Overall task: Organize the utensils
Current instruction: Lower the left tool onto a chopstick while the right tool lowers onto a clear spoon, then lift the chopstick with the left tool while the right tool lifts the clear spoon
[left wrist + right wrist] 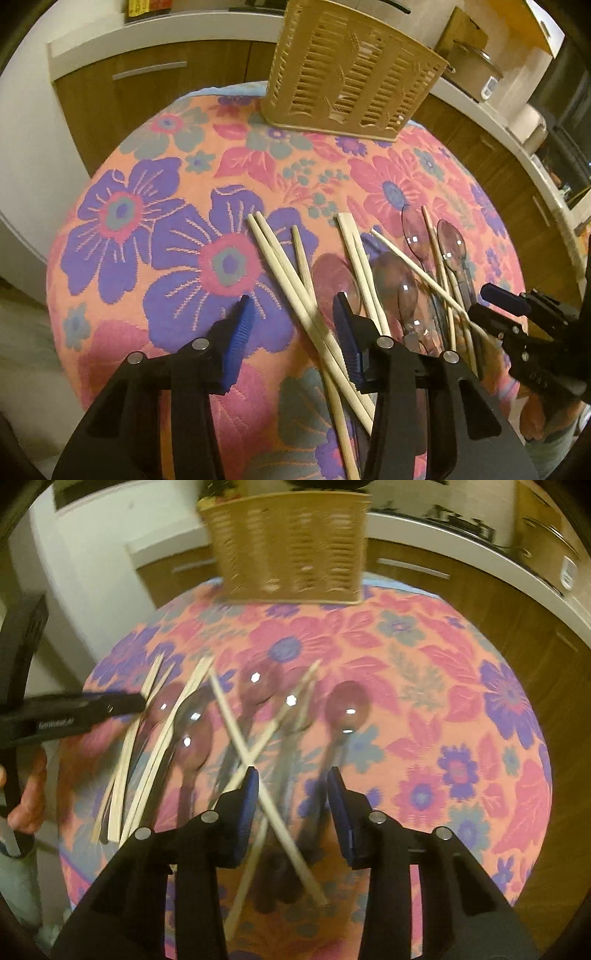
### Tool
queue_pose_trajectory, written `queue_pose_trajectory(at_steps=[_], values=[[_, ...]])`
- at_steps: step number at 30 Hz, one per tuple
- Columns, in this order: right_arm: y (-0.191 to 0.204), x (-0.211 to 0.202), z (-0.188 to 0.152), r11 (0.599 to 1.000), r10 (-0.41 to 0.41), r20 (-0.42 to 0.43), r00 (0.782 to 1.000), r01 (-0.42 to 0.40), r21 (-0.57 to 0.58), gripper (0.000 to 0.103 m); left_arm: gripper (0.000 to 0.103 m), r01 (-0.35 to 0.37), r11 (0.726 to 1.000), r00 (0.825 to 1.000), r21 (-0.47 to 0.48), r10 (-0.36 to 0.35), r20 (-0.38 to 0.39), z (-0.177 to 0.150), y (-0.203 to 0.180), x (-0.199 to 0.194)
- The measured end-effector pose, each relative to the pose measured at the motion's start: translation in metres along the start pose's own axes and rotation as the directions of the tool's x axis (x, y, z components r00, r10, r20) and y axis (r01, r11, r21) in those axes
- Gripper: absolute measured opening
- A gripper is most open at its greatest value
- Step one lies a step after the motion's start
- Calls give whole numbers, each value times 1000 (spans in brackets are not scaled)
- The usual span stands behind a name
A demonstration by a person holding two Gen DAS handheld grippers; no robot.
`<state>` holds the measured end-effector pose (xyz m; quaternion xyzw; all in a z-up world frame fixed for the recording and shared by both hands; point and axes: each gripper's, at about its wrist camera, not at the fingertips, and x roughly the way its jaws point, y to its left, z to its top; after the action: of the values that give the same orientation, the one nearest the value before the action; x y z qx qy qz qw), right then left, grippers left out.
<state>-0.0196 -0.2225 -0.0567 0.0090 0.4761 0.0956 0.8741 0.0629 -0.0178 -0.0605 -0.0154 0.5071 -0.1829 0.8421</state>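
My left gripper [293, 321] hung with its ribbed blue pads spread wide, pinching nothing, low over a pair of pale wooden chopsticks [291, 275] that ran between the pads. My right gripper [291, 805] was likewise spread and empty, above two crossed chopsticks [258, 764] and the spoon handles; that view was motion-blurred. The utensils lay loose in a heap at the near side of the table: slim, matte, tapered sticks, some paired and some crossing, mixed with clear purple-tinted plastic spoons [450, 243], glossy oval bowls catching lamp glints. One spoon [347, 709] lay a little to the right of the heap. A tan plastic caddy [347, 70], slotted and ribbed like a basket, stood upright at the far edge, well apart from the heap. The cloth [166, 221] beneath was a nubby towel weave, orange-pink with big violet and magenta flowers, draped over a rounded top. Behind stood brown wood-grain cabinets [155, 92] with metal bar handles under a white counter.
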Motion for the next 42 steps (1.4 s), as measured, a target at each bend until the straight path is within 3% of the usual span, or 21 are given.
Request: queue_pose_trajectory(at_steps=[4, 6, 8, 10, 13, 19, 22, 26, 33, 37, 39, 42], values=[[14, 6, 2, 997, -25, -39, 999, 22, -73, 24, 37, -45, 998, 999, 31, 45, -8, 2, -9, 1], [20, 7, -1, 994, -34, -51, 998, 29, -105, 22, 29, -45, 998, 999, 36, 46, -12, 2, -10, 1], [24, 9, -4, 990, -68, -63, 996, 59, -130, 13, 22, -54, 998, 998, 44, 54, -8, -1, -10, 1], [25, 8, -7, 989, -74, -69, 995, 65, -130, 12, 18, -54, 997, 999, 51, 54, 0, -5, -9, 0], [23, 4, -10, 992, -62, -64, 996, 54, -111, 9, 9, -10, 998, 1000, 54, 10, 1, -8, -4, -2], [4, -10, -10, 999, 48, -51, 998, -47, 8, 5, 3, 100, 995, 995, 2, -100, -3, -11, 17, -9], [-8, -15, -8, 990, 121, -44, 992, -117, 79, 5, 3, 133, 991, 991, -15, -133, -1, -13, 22, -11], [-16, -19, -8, 980, 161, -36, 986, -156, 125, 5, 3, 123, 992, 992, -19, -123, 0, -14, 26, -11], [-42, -28, -14, 981, 64, -13, 998, -61, 186, 5, 3, 90, 996, 996, -14, -90, 10, -12, 29, -13], [-45, -29, -14, 968, 136, -5, 991, -132, 215, 6, 3, 98, 995, 995, -18, -98, 11, -12, 30, -12], [-34, -27, -7, 972, 154, -11, 988, -150, 181, 10, 3, 98, 995, 995, -17, -98, 10, -12, 29, -11], [-19, -19, 2, 979, 158, -31, 987, -153, 132, 31, 5, 86, 996, 996, -3, -86, 9, -13, 28, -11]])
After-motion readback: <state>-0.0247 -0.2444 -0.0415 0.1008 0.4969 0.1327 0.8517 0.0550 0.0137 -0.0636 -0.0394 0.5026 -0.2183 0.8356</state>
